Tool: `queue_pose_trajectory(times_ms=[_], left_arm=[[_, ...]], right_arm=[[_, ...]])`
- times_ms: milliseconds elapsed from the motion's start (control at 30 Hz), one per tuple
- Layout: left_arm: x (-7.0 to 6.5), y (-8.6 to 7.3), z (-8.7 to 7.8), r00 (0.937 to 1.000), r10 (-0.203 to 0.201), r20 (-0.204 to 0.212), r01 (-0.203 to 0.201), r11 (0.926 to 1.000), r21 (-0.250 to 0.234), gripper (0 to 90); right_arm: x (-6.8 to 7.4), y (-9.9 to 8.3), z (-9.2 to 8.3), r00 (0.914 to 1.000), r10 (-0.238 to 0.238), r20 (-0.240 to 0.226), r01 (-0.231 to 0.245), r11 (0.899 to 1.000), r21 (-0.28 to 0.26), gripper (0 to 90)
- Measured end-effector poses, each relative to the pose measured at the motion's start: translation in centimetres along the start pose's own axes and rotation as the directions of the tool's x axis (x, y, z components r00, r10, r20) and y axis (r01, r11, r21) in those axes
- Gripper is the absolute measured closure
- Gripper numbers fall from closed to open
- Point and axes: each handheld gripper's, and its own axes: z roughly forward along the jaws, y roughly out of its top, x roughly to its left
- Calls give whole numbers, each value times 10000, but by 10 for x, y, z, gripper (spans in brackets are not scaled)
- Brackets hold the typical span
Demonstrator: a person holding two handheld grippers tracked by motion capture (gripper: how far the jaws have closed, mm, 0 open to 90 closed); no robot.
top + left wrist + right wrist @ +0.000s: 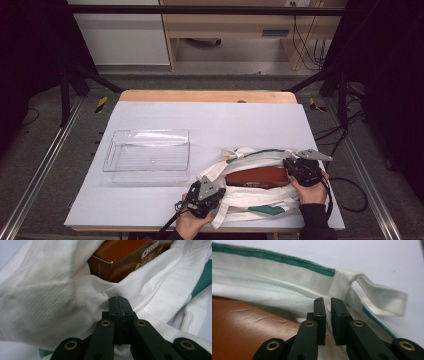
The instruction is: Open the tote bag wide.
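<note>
A white cloth bag [250,202] with green trim lies at the table's near right. A brown box [256,177] lies inside its open mouth, and its printed end [120,257] is in the left gripper view. My left gripper [220,189] sits at the bag's left end. Its jaws [119,300] are shut, pinching a puckered fold of the white cloth [95,290]. At the bag's right end, my right gripper [289,167] is closed to a narrow slit [328,302] on the bag's rim [294,297], beside a cloth loop [384,298]. The brown box [249,330] lies just below it.
A clear plastic tray [150,134] with nothing in it stands left of the bag, mid-table. The white sheet [210,120] covers the tabletop, with a wooden edge at the back. Metal rails run along both sides, and cables lie on the floor to the right.
</note>
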Motion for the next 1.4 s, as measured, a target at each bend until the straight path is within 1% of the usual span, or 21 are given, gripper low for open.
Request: queue_pose_trajectory(times_ms=[100,133,267,333,367,400,467,533,600,667,767,833,867,900,967,1033,1067,1100,1267,1367,1400], left_arm=[[-1,0,0,10000,36,-18,-36,10000,-7,900],[-1,0,0,10000,46,-20,-46,10000,-2,900],[1,5,-2,10000,-25,78,25,10000,95,900],[2,11,-7,9998,-74,196,75,10000,-50,894],[3,15,-11,9996,-74,285,80,9997,-213,875],[3,21,-15,9997,-15,245,24,9992,-404,866],[3,34,-21,9998,163,151,-153,9975,-686,842],[4,46,-22,9991,422,3,-421,9957,-824,805],[6,59,-20,9971,727,-242,-745,9936,-843,764],[9,69,-14,9951,958,-259,-977,9917,-842,743],[12,78,-1,9899,1330,-486,-1352,9897,-465,724],[15,79,7,9885,1385,-606,-1394,9902,-93,722],[16,78,10,9870,1409,-771,-1412,9900,13,724],[17,78,12,9873,1338,-856,-1333,9910,118,729],[19,76,16,9892,1193,-846,-1170,9926,313,741],[19,75,18,9884,1244,-870,-1199,9913,549,752],[19,74,19,9875,1293,-903,-1250,9908,522,754],[19,75,19,9872,1306,-911,-1258,9904,566,756],[21,78,20,9911,1078,-775,-1017,9917,783,771],[21,81,21,9876,1259,-937,-1167,9883,986,833],[21,81,21,9876,1259,-937,-1167,9883,986,858]], right_arm=[[-7,-2,7,9979,490,-421,-478,9985,283,829],[-7,-3,8,9977,489,-479,-472,9982,360,828],[-6,-4,5,9984,463,-323,-460,9989,100,792],[-5,-4,-3,9994,256,-213,-262,9993,-274,753],[-3,-4,-8,9996,237,-148,-245,9984,-517,712],[-2,-4,-15,9996,250,-154,-263,9958,-882,667],[0,-5,-30,9992,271,-279,-309,9887,-1464,653],[5,-5,-41,9974,305,-651,-406,9862,-1604,649],[16,-8,-50,9954,-13,-956,-151,9852,-1709,645],[29,-12,-54,9923,-315,-1198,117,9867,-1624,645],[45,-18,-56,9850,-484,-1655,265,9908,-1325,656],[52,-22,-56,9791,-580,-1948,342,9918,-1233,661],[55,-25,-56,9762,-612,-2082,373,9925,-1167,663],[58,-27,-55,9735,-632,-2198,402,9934,-1072,663],[65,-34,-52,9669,-646,-2469,453,9955,-828,661],[69,-38,-47,9615,-619,-2678,455,9967,-672,656],[70,-40,-44,9586,-602,-2782,449,9971,-610,644],[73,-41,-42,9594,-562,-2765,411,9973,-601,626],[77,-44,-32,9592,-652,-2750,531,9973,-513,628],[80,-48,-23,9608,-726,-2677,745,9972,-30,674],[81,-48,-22,9606,-843,-2647,877,9961,12,687]])
